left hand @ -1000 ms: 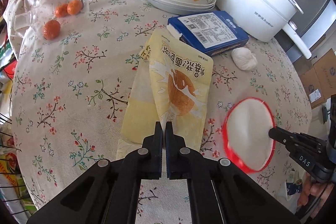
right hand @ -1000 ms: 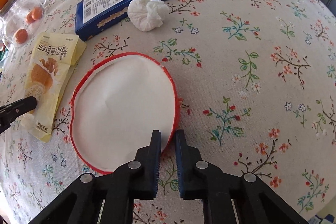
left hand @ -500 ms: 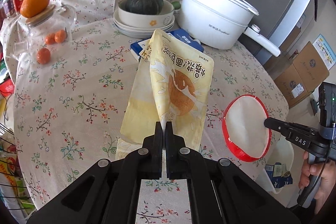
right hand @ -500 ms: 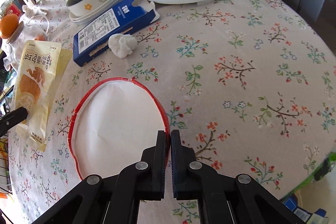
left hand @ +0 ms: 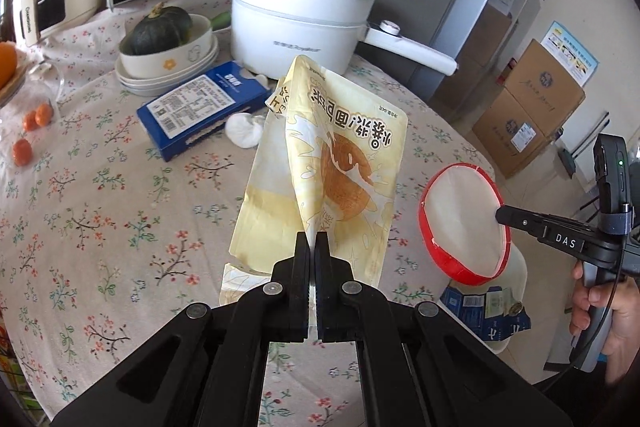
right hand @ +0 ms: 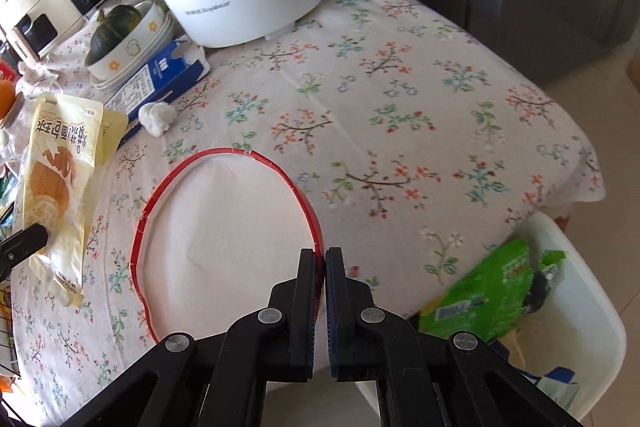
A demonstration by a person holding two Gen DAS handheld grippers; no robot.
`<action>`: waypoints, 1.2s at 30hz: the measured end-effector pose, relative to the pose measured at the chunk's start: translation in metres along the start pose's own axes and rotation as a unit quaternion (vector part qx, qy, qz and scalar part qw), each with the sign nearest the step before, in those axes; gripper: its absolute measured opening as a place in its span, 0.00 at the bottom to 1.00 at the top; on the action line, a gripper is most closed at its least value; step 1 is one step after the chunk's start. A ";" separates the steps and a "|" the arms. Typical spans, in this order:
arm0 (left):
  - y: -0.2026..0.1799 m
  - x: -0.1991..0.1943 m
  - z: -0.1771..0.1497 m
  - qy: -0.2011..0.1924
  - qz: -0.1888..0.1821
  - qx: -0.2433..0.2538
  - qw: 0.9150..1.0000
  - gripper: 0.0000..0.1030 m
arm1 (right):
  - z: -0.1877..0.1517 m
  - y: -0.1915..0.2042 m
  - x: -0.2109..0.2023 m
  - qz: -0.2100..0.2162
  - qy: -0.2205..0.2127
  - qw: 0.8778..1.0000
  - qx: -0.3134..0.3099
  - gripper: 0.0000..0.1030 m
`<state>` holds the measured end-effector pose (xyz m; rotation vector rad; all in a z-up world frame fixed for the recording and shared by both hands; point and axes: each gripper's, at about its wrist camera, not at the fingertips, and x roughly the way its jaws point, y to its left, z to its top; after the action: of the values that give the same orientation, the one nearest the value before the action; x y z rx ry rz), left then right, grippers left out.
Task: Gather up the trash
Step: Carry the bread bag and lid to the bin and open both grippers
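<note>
My left gripper [left hand: 313, 241] is shut on the bottom edge of a yellow snack bag [left hand: 340, 155] and holds it up above the table; the bag also shows in the right wrist view [right hand: 60, 163]. My right gripper [right hand: 323, 255] is shut on the rim of a red-edged white paper lid [right hand: 224, 227], held off the table edge; the lid also shows in the left wrist view [left hand: 464, 223]. A white trash bin [right hand: 568, 311] with a green wrapper [right hand: 484, 295] stands below the table at the right. A crumpled white tissue [left hand: 244, 129] and a blue carton [left hand: 200, 107] lie on the table.
A white electric pot [left hand: 296, 23] with a long handle stands at the back. A bowl with a dark squash [left hand: 160, 27] sits on plates to its left. Small oranges [left hand: 38, 117] and a glass jar are at the far left. Cardboard boxes [left hand: 532, 107] stand on the floor at the right.
Both grippers have risen and drawn back toward the table's near right edge. The yellow bag and the red-rimmed lid have come up off the cloth. The bin has come into view.
</note>
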<state>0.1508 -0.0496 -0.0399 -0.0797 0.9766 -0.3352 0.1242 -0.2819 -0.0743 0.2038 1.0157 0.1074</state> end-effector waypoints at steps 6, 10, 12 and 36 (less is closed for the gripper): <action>-0.061 0.020 -0.001 0.012 -0.043 0.039 0.998 0.01 | -0.011 -0.059 -0.024 -0.027 -0.011 0.999 0.037 0.03; -0.103 0.037 -0.008 0.028 -0.068 0.068 0.995 0.01 | -0.020 -0.097 -0.038 -0.052 -0.016 0.997 0.056 0.03; -0.122 0.048 -0.014 0.040 -0.078 0.083 0.993 0.01 | -0.025 -0.113 -0.043 -0.060 -0.017 0.996 0.067 0.03; -0.211 0.118 -0.062 0.102 -0.123 0.176 0.971 0.45 | -0.079 -0.214 -0.078 -0.139 0.000 0.983 0.124 0.04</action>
<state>0.1090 -0.2810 -0.1228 0.1621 1.0980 -0.7518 0.0142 -0.4954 -0.0963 0.2857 1.0464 -0.2743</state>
